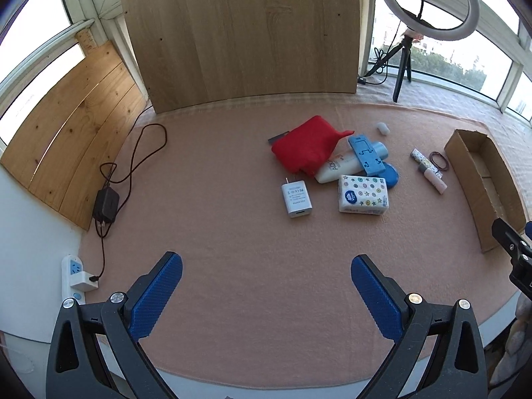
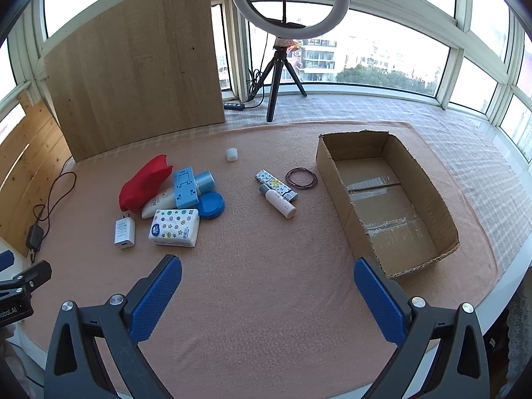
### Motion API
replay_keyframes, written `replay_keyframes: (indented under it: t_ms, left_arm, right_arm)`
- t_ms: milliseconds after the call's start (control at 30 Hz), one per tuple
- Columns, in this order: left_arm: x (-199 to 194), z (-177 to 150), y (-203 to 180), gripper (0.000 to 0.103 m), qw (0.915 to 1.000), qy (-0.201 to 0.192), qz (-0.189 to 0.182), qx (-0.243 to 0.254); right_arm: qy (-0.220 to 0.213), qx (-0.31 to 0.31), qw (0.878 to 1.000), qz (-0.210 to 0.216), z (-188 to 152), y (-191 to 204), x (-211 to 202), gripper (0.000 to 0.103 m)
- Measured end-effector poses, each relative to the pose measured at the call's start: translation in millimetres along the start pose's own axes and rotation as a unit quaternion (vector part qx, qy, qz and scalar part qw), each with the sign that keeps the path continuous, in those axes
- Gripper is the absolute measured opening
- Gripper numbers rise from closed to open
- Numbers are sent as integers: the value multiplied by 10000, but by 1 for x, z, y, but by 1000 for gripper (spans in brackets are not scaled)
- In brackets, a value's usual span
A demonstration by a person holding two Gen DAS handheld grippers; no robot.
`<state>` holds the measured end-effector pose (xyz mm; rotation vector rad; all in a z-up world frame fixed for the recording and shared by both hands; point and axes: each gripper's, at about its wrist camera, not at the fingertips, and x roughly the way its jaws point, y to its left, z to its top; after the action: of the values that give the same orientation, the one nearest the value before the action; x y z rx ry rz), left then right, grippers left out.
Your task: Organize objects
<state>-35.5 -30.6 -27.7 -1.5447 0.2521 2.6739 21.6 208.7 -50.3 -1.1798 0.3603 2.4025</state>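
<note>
Hovering apart: left tool (image 1: 266, 294), right tool (image 2: 267, 296), both spread, empty.

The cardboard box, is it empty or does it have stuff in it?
Empty. The cardboard box shows only its bare taped floor in the right wrist view.

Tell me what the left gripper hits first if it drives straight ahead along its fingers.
Likely the white charger: it lies nearest, just ahead of the open left gripper, with only bare pink mat between. The tissue pack sits slightly right. Depth is uncertain in fisheye.
</note>
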Motion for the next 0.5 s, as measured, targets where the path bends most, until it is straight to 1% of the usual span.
replay_keyframes:
  t_ms: [100,200,333,433,500]
  left_arm:
    - [8,1,2,103,9999,-1,-112,24]
    - [22,1,6,103,9996,30,-275,-40]
    - [49,0,9,103,9983,296,-479,-118]
    - [70,-1,8,102,9974,359,-568,-242]
    - [85,1,1,100,9969,424,-632,-200]
  right_arm:
    - [19,30,10000,56,-4,4,4,102]
    - [130,43,9998,111,-5,3,14,102]
    - [240,180,9991,298,-1,-3,31,102]
    - [379,110,9981,477,5,-2,50,95]
    - [575,72,9965,607,10,-1,67,86]
